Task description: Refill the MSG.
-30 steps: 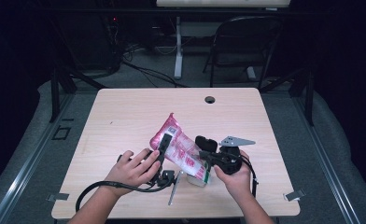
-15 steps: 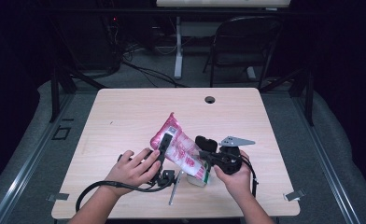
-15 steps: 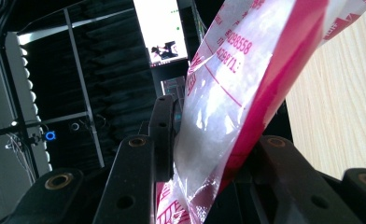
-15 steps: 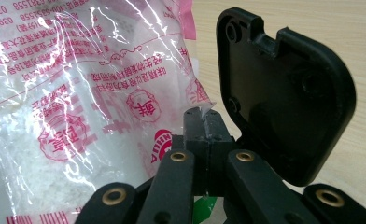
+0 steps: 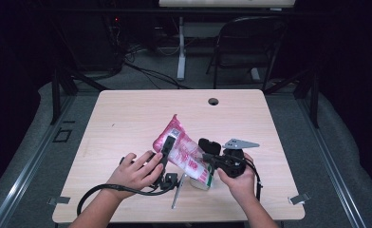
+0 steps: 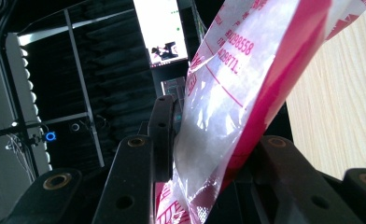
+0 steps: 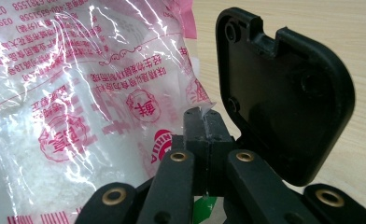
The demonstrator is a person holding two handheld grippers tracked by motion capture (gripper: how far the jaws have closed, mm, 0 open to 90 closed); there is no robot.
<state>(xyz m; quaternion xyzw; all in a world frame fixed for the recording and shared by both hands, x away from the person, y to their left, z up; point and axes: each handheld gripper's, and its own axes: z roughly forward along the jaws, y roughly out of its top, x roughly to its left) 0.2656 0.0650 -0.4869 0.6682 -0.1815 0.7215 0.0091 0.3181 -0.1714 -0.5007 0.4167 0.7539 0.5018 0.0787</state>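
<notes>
I've got the L gripper (image 6: 204,154) clamped on the pink bag (image 5: 184,151), film betw. its 2 jaws; R gripper (image 7: 203,126) pinches the bag's corner, jaws fully shut.

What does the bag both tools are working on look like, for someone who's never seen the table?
On the pale wooden table, look at the near middle, just in front of the person's hands. The clear plastic bag with pink-red print and a pink edge stands tilted there, holding white grains. It is the one bright, glossy thing among the black tools.
</notes>
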